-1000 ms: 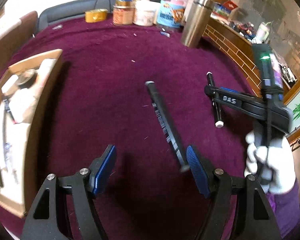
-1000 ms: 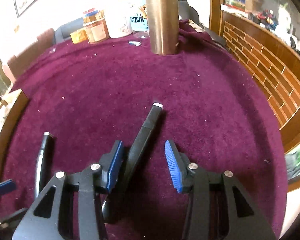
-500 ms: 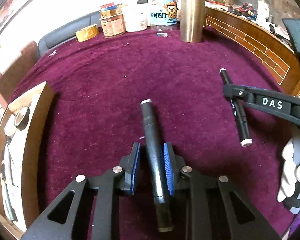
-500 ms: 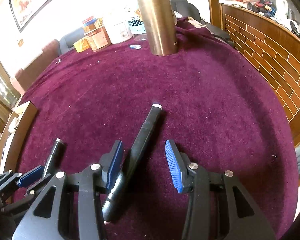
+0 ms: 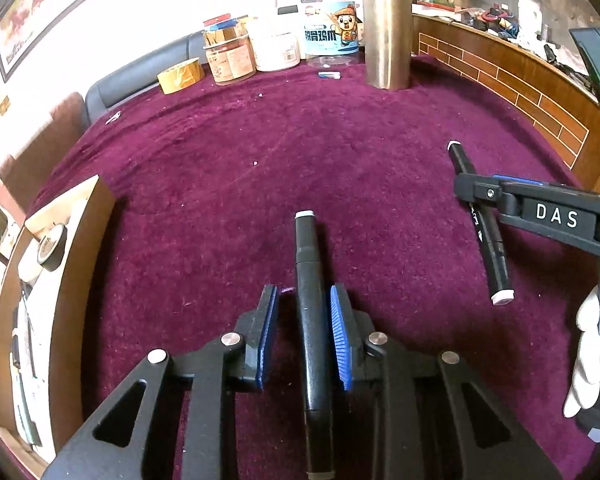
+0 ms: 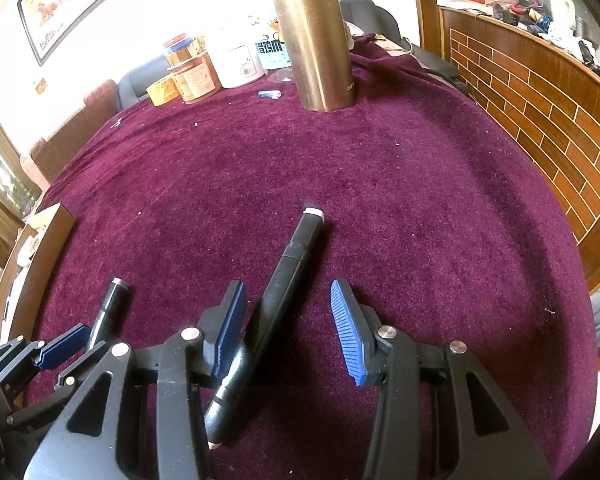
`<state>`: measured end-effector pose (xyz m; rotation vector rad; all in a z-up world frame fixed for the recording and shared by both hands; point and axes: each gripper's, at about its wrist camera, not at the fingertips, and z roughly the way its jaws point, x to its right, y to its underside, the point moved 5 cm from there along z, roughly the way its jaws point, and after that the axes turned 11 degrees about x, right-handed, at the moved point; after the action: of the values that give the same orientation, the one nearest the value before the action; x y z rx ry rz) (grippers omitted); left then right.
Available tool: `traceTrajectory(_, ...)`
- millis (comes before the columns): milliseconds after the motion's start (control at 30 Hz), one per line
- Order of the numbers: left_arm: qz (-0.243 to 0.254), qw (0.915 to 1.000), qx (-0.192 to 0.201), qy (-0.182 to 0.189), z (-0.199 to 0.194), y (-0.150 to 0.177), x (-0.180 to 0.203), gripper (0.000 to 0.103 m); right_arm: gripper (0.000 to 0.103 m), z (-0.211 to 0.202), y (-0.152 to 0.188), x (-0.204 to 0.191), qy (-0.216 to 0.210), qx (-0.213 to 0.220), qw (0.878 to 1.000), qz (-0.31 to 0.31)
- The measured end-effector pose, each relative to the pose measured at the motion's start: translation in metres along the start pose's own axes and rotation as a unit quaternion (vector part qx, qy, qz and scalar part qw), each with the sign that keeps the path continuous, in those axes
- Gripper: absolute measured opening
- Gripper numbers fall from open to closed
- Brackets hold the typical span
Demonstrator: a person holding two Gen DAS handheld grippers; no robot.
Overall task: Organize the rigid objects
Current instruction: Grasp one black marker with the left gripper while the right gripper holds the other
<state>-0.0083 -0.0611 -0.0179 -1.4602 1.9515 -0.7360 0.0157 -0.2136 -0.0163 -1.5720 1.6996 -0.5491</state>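
The left tongs (image 5: 304,336) stand narrow around a black marker (image 5: 310,320) that runs lengthwise between the blue pads (image 5: 339,340); the right pad lies against its barrel, while a thin gap shows at the left pad, so a firm grip cannot be told. The right tongs (image 6: 286,328) stand half wide with a second black marker (image 6: 278,300) between them, leaning on the left pad and clear of the right one. Both markers lie on the purple-clothed worktop (image 6: 380,200), nearer the camera than the steel flask (image 5: 386,28). Left of the flask stand jars (image 5: 230,54) and a tape roll (image 5: 180,76). Far left of it, at the worktop's edge, sits a wooden tray (image 5: 60,248). A white-gloved hand (image 5: 594,364) holds the right tool.
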Motion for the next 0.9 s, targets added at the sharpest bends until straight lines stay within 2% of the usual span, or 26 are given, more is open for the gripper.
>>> traceTrajectory(900, -0.044, 0.9988, -0.005, 0.022, 0.002, 0.002, -0.015, 0.035, 0.045, 0.000, 0.000, 0.000, 0.000, 0.000, 1.000, -0.001)
